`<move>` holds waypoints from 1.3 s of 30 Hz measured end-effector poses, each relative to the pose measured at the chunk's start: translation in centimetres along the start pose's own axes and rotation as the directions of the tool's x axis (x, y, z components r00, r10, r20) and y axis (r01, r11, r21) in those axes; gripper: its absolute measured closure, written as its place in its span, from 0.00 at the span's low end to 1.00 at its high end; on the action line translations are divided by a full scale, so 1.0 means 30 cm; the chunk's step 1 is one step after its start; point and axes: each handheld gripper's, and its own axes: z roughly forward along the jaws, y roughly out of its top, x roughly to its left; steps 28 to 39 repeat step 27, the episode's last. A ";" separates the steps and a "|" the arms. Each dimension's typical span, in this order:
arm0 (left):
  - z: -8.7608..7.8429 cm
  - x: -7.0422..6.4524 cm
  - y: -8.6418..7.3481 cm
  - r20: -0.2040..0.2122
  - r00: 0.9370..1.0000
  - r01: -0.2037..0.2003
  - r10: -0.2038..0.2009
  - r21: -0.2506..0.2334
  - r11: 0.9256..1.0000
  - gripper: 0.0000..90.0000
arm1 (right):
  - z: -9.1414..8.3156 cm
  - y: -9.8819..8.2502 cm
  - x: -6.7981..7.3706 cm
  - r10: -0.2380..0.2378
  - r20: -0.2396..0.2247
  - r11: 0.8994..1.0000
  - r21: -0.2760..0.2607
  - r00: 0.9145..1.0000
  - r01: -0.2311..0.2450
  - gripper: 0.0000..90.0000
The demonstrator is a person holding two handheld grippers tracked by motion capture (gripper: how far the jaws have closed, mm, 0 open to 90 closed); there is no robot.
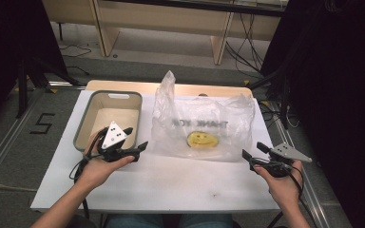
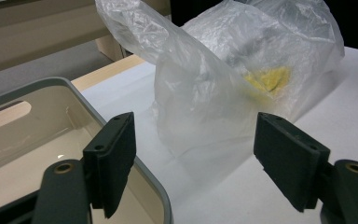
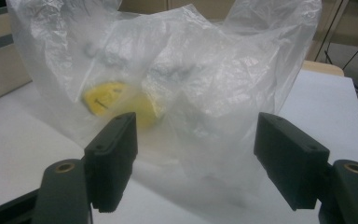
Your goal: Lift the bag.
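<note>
A clear plastic bag (image 1: pixel 202 121) with a yellow smiley face and mirrored lettering stands crumpled in the middle of the white table (image 1: pixel 171 180). My left gripper (image 1: pixel 135 138) is open by the bag's left lower corner, over the near right corner of a grey bin (image 1: pixel 108 116). In the left gripper view the bag (image 2: pixel 223 79) rises beyond the wide-apart jaws, nothing between them. My right gripper (image 1: pixel 254 150) is open at the bag's right lower corner. In the right gripper view the bag (image 3: pixel 177 79) stands just past the spread jaws, untouched.
The grey bin (image 2: pixel 37 121) at the table's left looks empty inside. A wooden board edge (image 1: pixel 171 88) runs behind the table. Cables lie on the floor at the back right (image 1: pixel 247 52). Dark curtains flank both sides.
</note>
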 end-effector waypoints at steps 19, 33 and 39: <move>-0.021 -0.012 -0.063 0.009 1.000 -0.018 0.018 0.017 1.000 0.31 | -0.028 -0.043 0.005 0.008 -0.031 1.000 0.019 0.999 -0.008 0.35; -0.013 -0.018 -0.068 0.016 0.999 -0.034 0.034 0.027 0.999 0.30 | -0.035 -0.046 0.004 0.014 -0.036 1.000 0.004 0.999 -0.013 0.35; -0.013 -0.018 -0.068 0.016 0.999 -0.034 0.034 0.027 0.999 0.30 | -0.035 -0.046 0.004 0.014 -0.036 1.000 0.004 0.999 -0.013 0.35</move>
